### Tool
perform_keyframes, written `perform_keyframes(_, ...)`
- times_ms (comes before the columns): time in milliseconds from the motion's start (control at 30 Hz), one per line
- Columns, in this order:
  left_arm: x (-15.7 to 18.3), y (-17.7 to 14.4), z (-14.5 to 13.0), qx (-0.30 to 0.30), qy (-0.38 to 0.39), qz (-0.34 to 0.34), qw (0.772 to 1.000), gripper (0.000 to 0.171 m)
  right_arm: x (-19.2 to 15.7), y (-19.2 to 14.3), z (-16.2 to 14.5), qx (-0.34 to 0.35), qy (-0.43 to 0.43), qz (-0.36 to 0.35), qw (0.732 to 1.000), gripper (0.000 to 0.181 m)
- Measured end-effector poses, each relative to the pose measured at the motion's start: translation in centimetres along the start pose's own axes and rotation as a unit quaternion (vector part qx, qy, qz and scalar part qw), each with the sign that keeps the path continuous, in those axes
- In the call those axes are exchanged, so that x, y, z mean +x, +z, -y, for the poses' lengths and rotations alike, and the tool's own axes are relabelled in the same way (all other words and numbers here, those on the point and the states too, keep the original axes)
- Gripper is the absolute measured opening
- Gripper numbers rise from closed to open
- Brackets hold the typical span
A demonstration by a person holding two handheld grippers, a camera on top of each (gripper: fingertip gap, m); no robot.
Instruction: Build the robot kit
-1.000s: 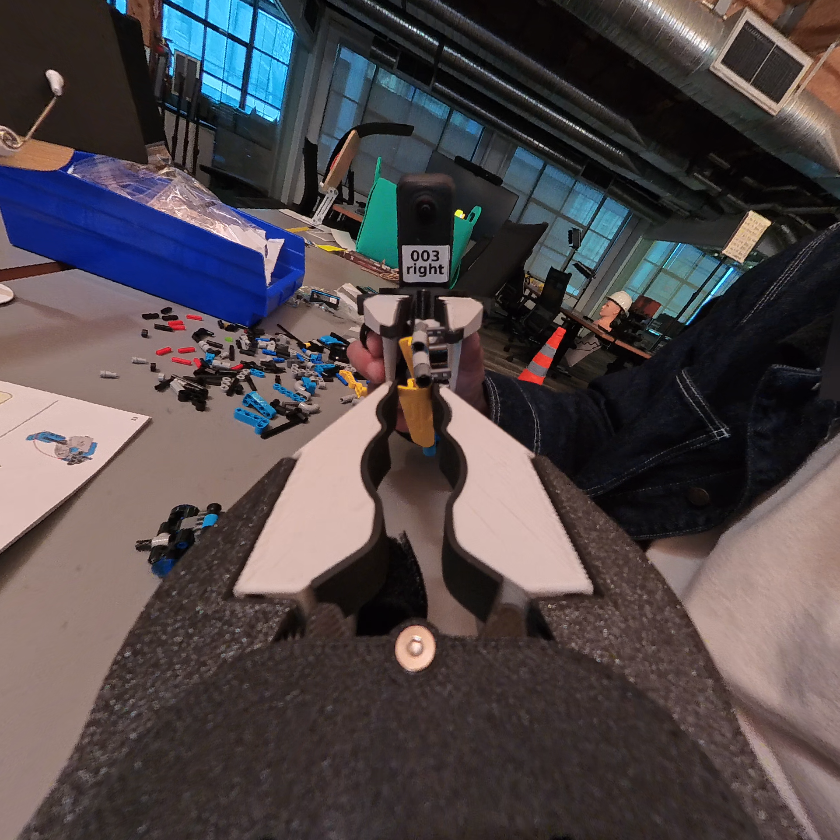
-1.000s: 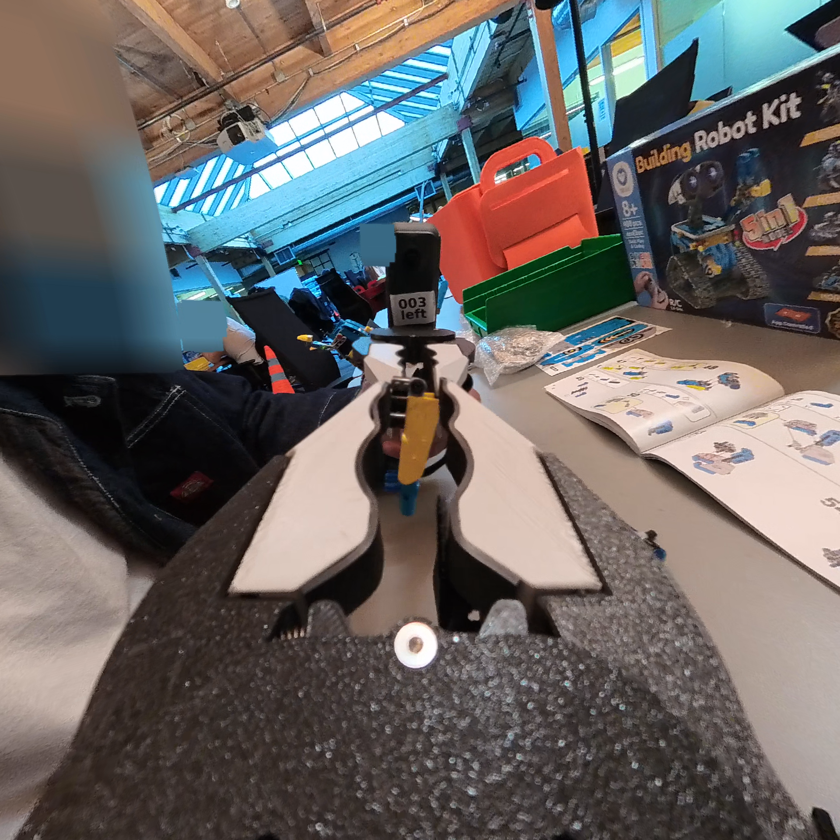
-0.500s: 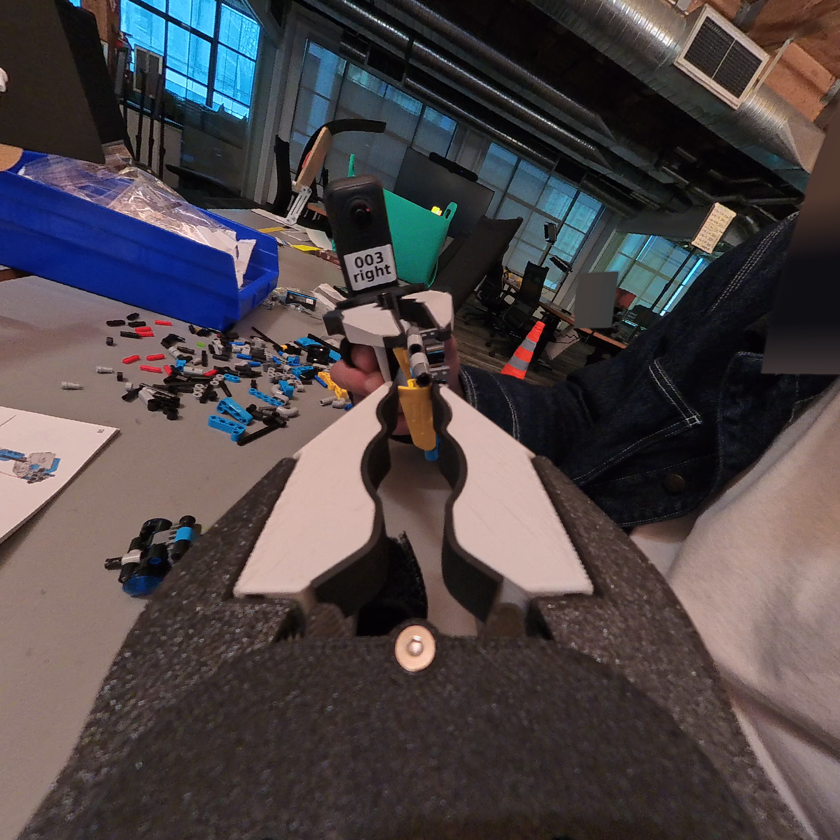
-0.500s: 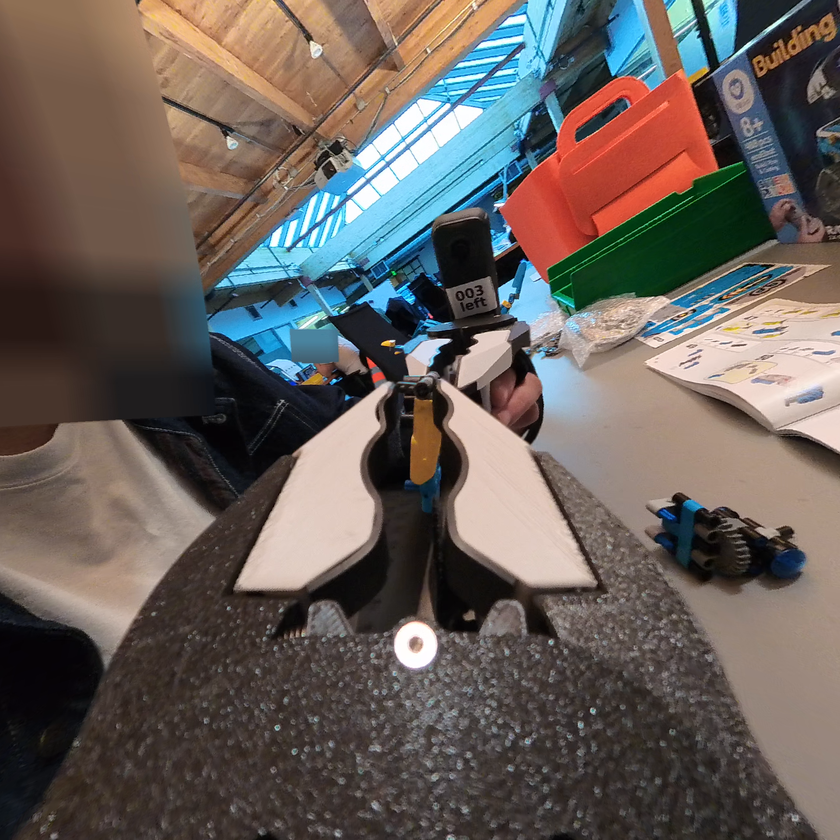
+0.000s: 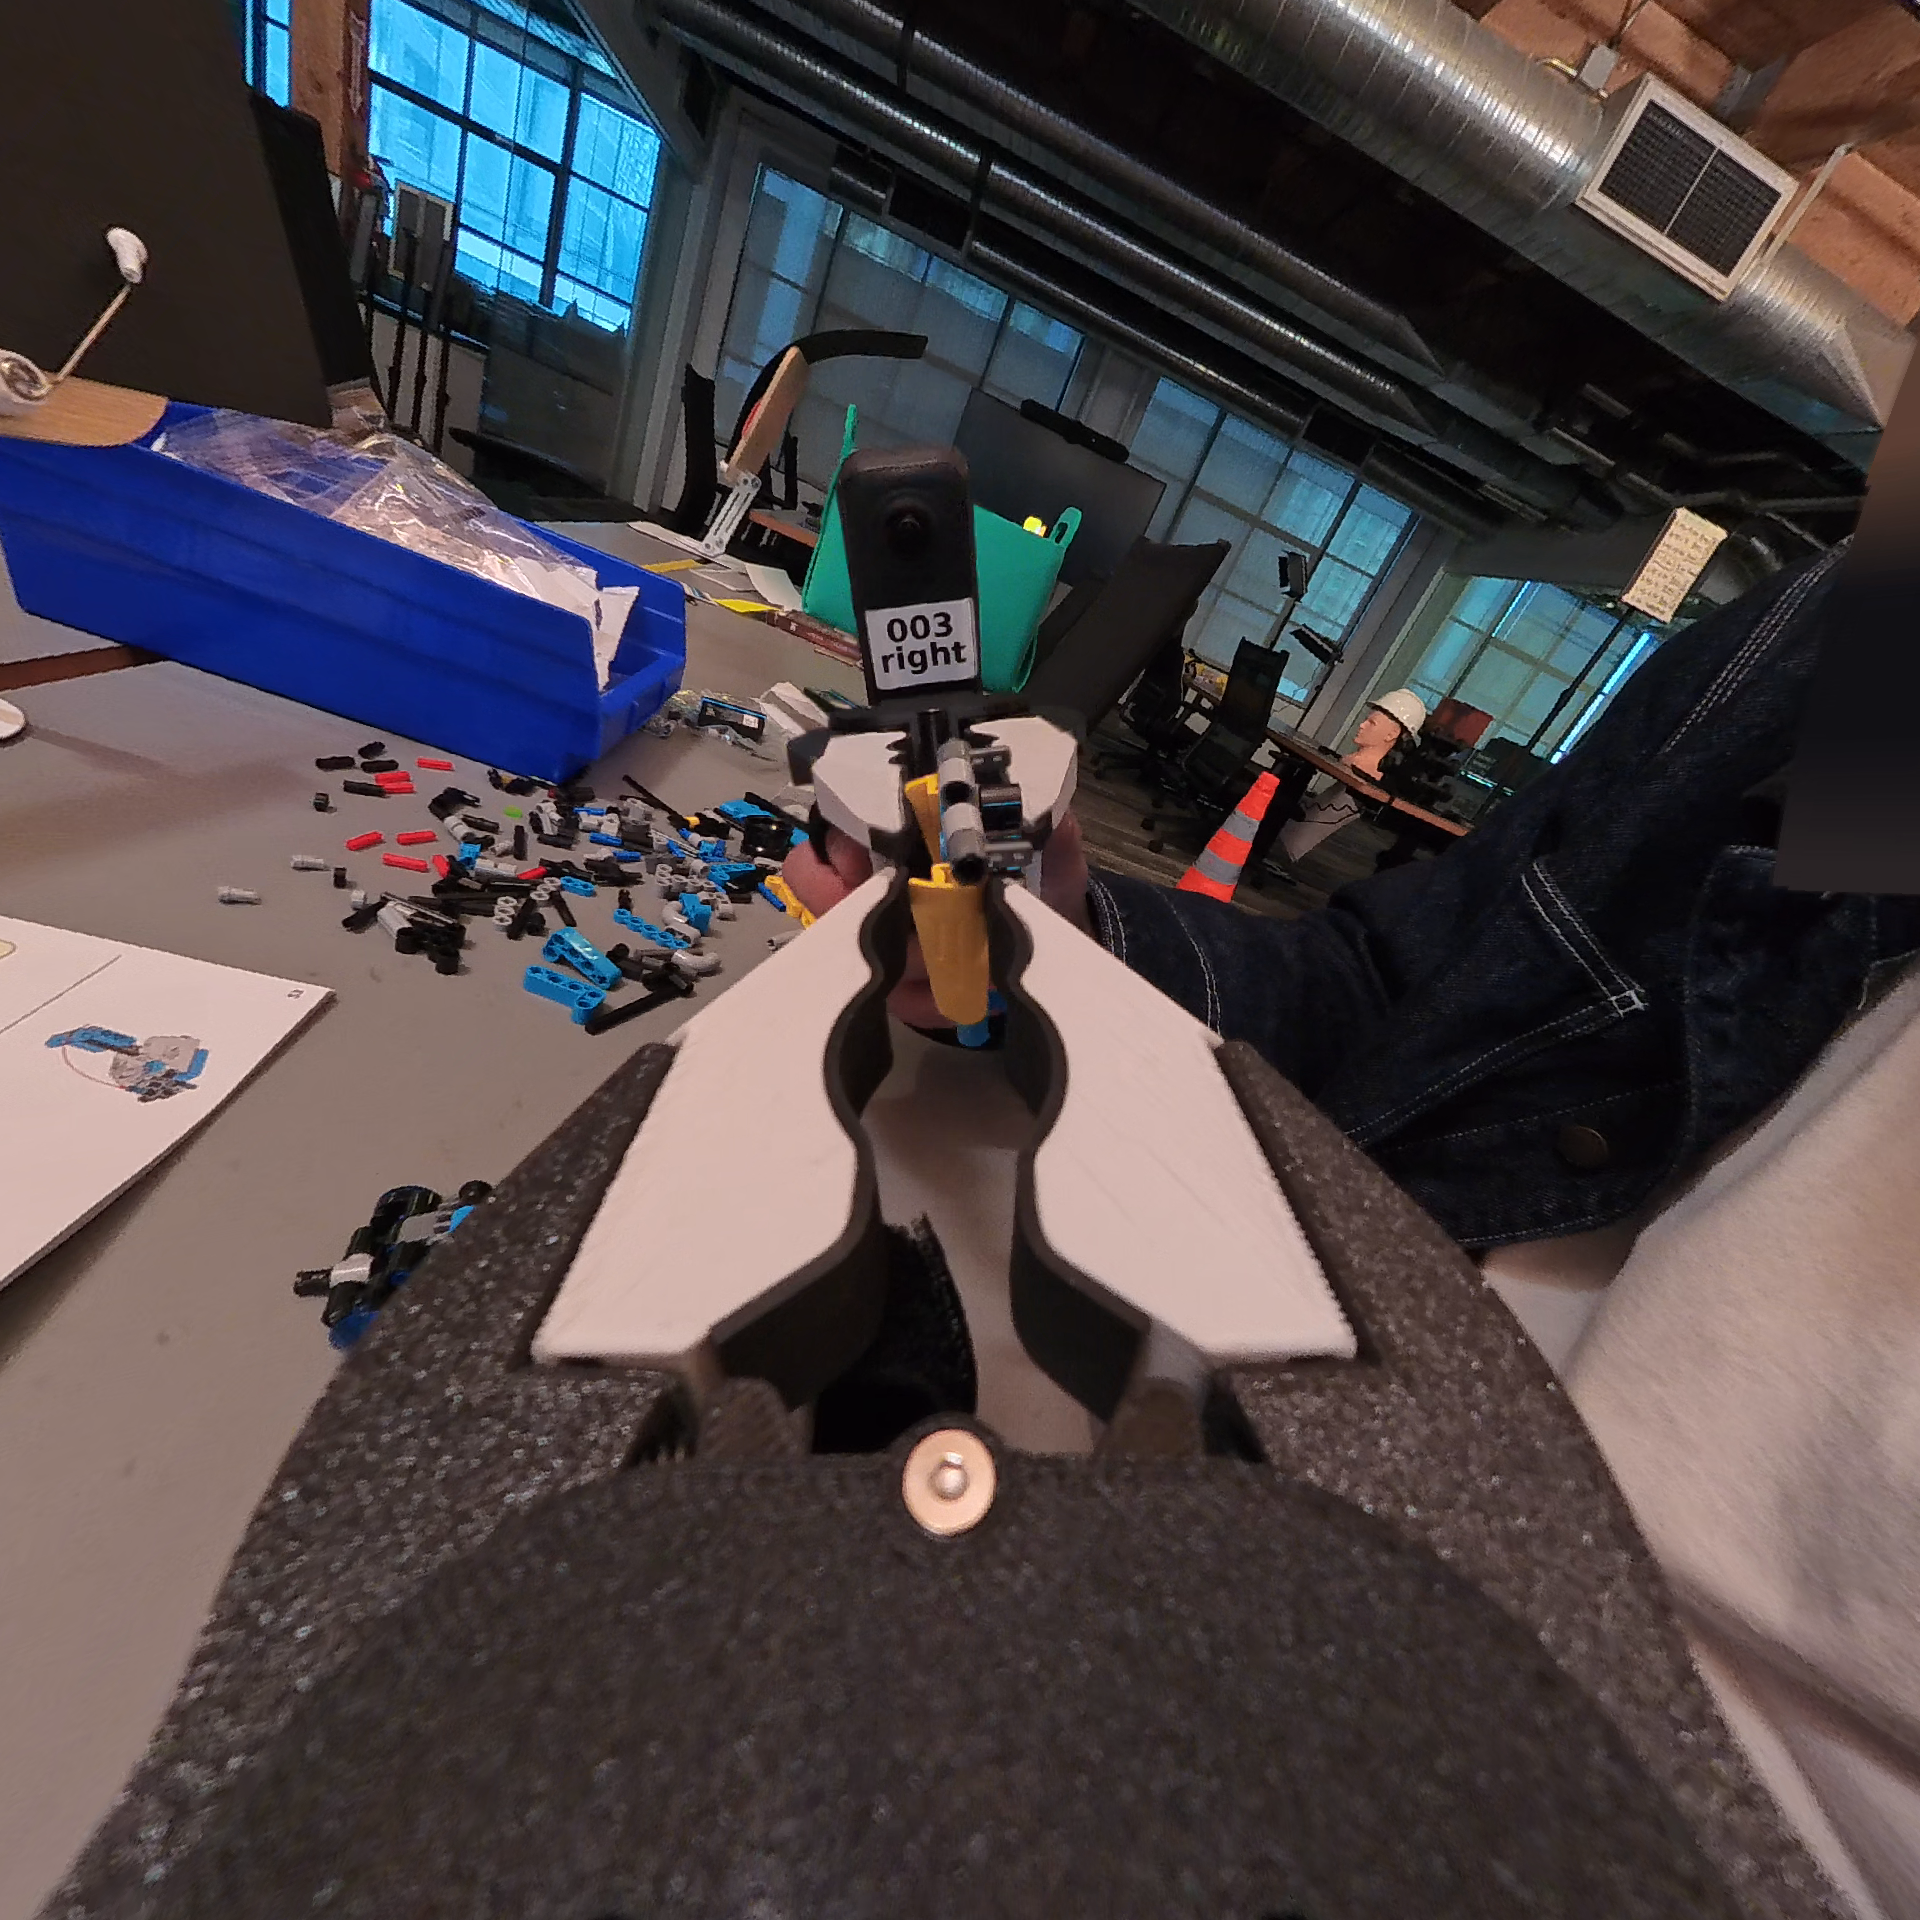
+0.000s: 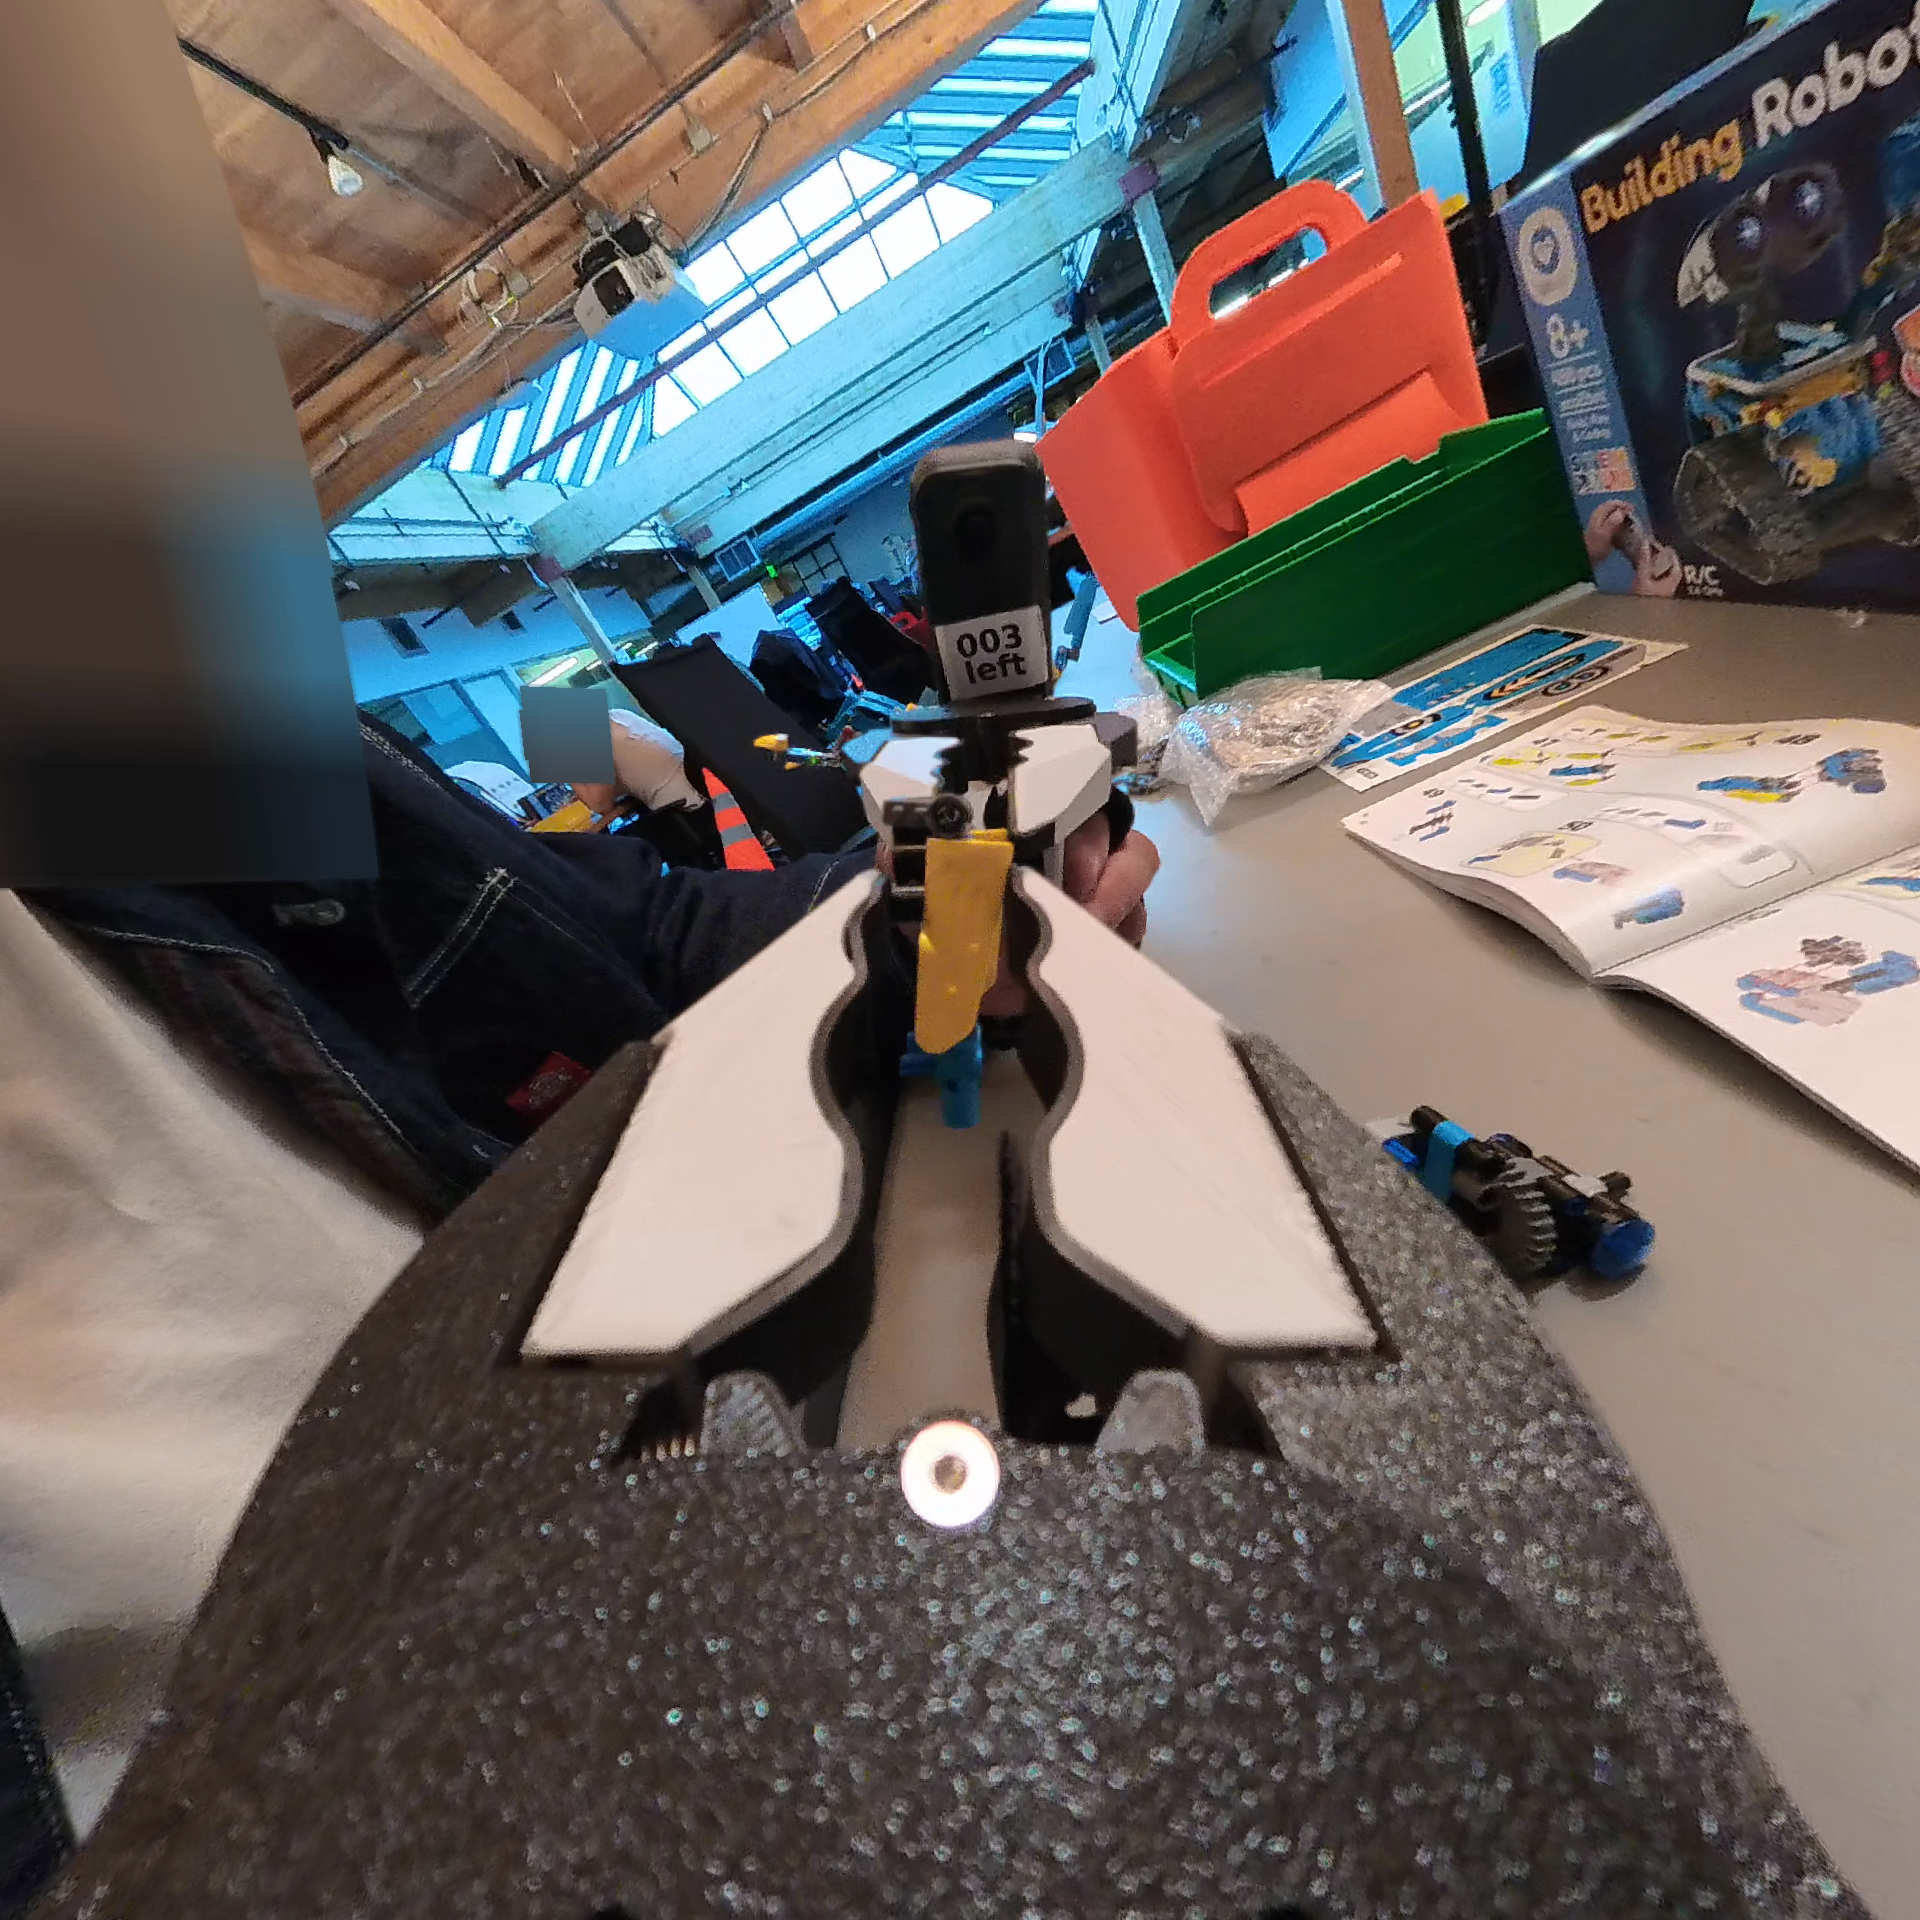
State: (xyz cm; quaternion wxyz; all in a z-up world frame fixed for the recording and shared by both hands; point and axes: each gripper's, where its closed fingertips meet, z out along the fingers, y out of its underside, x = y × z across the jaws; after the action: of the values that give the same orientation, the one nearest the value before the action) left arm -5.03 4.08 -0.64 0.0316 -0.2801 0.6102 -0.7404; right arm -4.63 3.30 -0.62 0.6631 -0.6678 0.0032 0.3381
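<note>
Yellow piece (image 5: 945, 951) — seemingly between both claws

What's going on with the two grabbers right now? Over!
Left gripper and right gripper both shut on yellow brick piece, above the grey table. Small blue-black assembly lies apart on the table. Nothing between.

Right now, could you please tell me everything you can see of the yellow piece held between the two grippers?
The yellow piece is a long, narrow, tapering panel of smooth, shiny plastic. It is held above the grey table and runs along the line between the two grippers, which face each other tip to tip. The left gripper is shut on one end and the right gripper on the other. A small blue connector joins its lower end, and grey-and-black pieces sit at its upper end.
</note>
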Motion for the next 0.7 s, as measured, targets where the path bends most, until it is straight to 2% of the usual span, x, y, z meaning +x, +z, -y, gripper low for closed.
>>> perform_keyframes(67, -0.1, 0.0, 0.1, 0.003, -0.002, 0.002, 1.000, 0.015, 0.2, -0.1, -0.1, -0.006, -0.001, -0.007, 1.000, 0.018)
perform_keyframes(167, -0.2, 0.0, 0.1, -0.001, -0.006, 0.006, 1.000, 0.039, 0.8, 0.0, -0.4, -0.015, -0.019, -0.031, 0.999, 0.016)
perform_keyframes(267, -0.3, -0.1, 0.1, 0.001, 0.001, 0.009, 1.000, 0.024, 0.7, 0.2, -0.7, -0.021, -0.015, -0.028, 0.999, 0.016)
perform_keyframes(700, 0.8, -0.1, 0.1, -0.005, 0.003, -0.025, 1.000, 0.023, -0.4, 0.2, -0.6, -0.016, 0.020, 0.020, 0.999, 0.016)
